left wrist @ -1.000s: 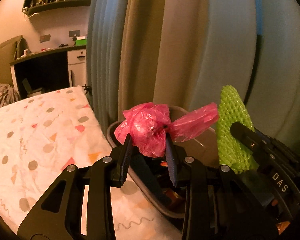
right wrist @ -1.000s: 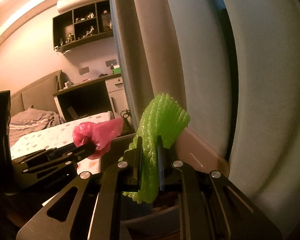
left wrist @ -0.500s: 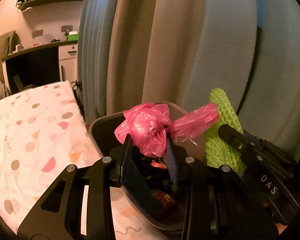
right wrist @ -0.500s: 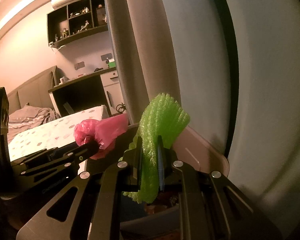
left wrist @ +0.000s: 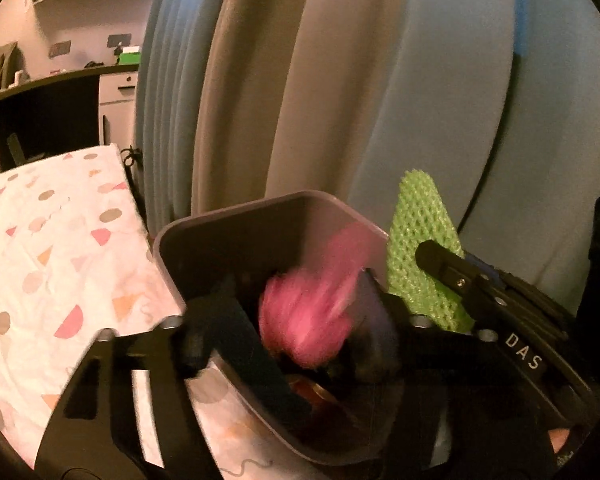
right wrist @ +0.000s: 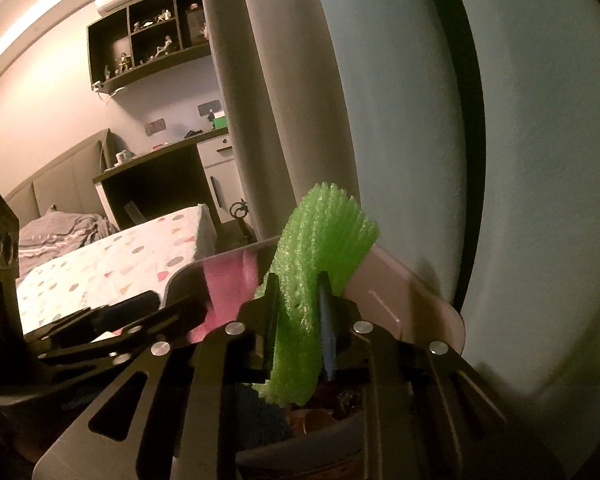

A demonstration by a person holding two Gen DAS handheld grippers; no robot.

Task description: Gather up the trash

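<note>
A dark, rounded-rectangular trash bin [left wrist: 236,216] is seen standing on a bed [left wrist: 52,256] covered with a white sheet printed in coloured dots and triangles, close against long grey and pale blue curtains [left wrist: 340,80]. Inside the bin, brownish items can be made out near the bottom, though they are too dim to be identified.

The left gripper [left wrist: 296,340] is held over the bin's open mouth. Its jaws are being opened and stand well apart, and a crumpled pink plastic bag [left wrist: 308,320] is caught between them as a blurred streak, inside the bin's rim and no longer pressed by either pad. In the right wrist view the same pink bag [right wrist: 228,292] is seen against the bin's inner wall [right wrist: 384,280], behind the left gripper's dark frame.

The right gripper [right wrist: 298,322] is held just beside the left one, over the near right part of the bin. A piece of green foam netting [right wrist: 312,272] stands upright between its jaws, its fanned top rising above the bin's rim and its lower end hanging down inside. The jaws are being opened; the black pad and the blue pad are still seen against the netting's sides. In the left wrist view the green netting [left wrist: 420,240] is seen outside the bin's far right corner.
</note>
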